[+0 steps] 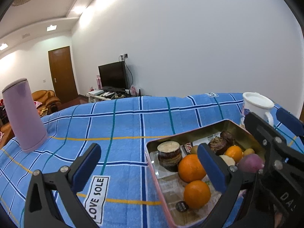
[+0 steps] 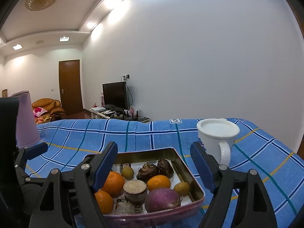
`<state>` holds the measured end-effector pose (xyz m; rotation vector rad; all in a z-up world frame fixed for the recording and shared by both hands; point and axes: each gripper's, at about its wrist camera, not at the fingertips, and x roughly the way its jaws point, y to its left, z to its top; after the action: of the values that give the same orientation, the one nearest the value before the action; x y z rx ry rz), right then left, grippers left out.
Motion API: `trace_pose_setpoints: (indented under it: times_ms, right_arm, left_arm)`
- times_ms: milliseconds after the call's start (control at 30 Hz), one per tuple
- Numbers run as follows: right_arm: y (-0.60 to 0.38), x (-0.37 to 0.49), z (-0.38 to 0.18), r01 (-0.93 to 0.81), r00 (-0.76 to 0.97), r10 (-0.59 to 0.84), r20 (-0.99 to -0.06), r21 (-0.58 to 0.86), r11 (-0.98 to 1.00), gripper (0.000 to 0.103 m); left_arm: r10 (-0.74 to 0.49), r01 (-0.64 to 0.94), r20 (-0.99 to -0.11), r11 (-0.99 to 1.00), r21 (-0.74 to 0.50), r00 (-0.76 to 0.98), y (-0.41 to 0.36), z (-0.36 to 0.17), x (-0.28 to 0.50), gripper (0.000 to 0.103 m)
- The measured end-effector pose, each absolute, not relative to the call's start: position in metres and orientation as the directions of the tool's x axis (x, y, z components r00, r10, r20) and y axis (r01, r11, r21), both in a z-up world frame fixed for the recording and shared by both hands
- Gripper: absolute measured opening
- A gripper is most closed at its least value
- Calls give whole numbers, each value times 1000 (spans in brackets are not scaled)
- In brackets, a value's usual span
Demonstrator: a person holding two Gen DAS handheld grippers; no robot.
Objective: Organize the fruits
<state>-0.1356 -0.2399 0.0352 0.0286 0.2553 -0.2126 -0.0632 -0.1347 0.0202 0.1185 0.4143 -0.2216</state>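
A pink metal tin [image 1: 152,163] [image 2: 197,185] sits on the blue checked cloth. It holds several oranges [image 1: 191,168] [image 2: 114,183], a purple turnip [image 2: 162,199] [image 1: 249,162], cut taro pieces [image 1: 169,154] [image 2: 135,191], dark brown roots [image 2: 150,171] and small greenish-brown fruits [image 2: 127,172]. My left gripper [image 1: 150,165] is open and empty, its right finger over the tin. My right gripper [image 2: 153,165] is open and empty, its fingers either side of the tin, above it. The right gripper also shows in the left wrist view [image 1: 273,129].
A lilac flask [image 1: 24,114] [image 2: 24,119] stands at the far left of the cloth. A white lidded mug [image 2: 218,138] [image 1: 256,106] stands right of the tin. The table's far edge drops to a room with a TV [image 2: 115,95] and a sofa.
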Motion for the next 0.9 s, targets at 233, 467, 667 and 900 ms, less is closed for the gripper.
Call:
trace_pose_setpoints:
  times_ms: [233, 467, 667, 900]
  right_arm:
    - [-237, -160, 36, 227, 947, -218, -235, 9, 974, 80]
    - [-232, -197, 40, 241, 958, -232, -168, 38, 970, 80]
    - [-231, -205, 41, 256, 959, -249, -138, 38, 966, 85]
    - [-231, -205, 41, 261, 957, -254, -139, 34, 965, 85]
  left_arm:
    - [-200, 241, -367, 968, 68, 908, -127, 23, -89, 103]
    - [-223, 248, -302, 968, 45, 927, -113, 28, -119, 103]
    - [-233, 251, -281, 967, 30, 931, -108, 30, -124, 103]
    - [-231, 246, -290, 969, 14, 929, -105, 29, -122, 103]
